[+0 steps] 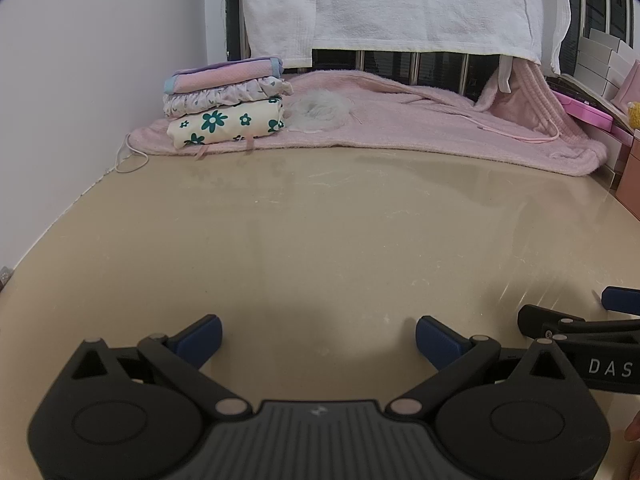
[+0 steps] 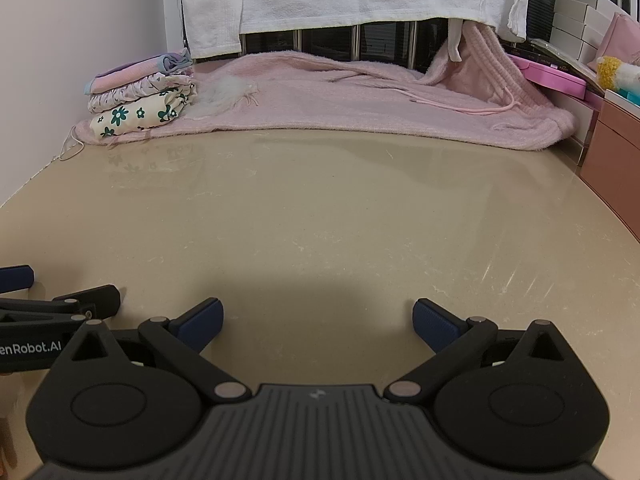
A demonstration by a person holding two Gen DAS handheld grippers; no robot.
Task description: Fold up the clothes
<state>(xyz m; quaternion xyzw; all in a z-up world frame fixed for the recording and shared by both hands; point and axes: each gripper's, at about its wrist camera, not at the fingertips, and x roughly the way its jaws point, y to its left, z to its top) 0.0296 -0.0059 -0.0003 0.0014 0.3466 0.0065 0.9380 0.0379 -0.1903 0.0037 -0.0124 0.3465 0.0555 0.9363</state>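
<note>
Glossy stone-like table [image 1: 320,220], fuzzy pink garment [image 1: 400,120]

Here's the desk [image 1: 320,232] — a glossy beige top with faint pale veins, its near stretch bare and shining, catching soft reflections of what sits behind. Across the far edge sprawls a fuzzy pink garment [image 1: 420,120], spread flat from the wall side right over to the boxes, its thin pink drawstring [image 1: 516,134] trailing over the cloth. On the left end of that garment sits a stack of folded clothes [image 1: 226,106] — floral piece at the bottom, pink on top. A thin white cord [image 1: 132,158] loops on the desk just beside the wall. At the right edge, a pinkish-brown box [image 2: 616,168] stands on the surface.
</note>
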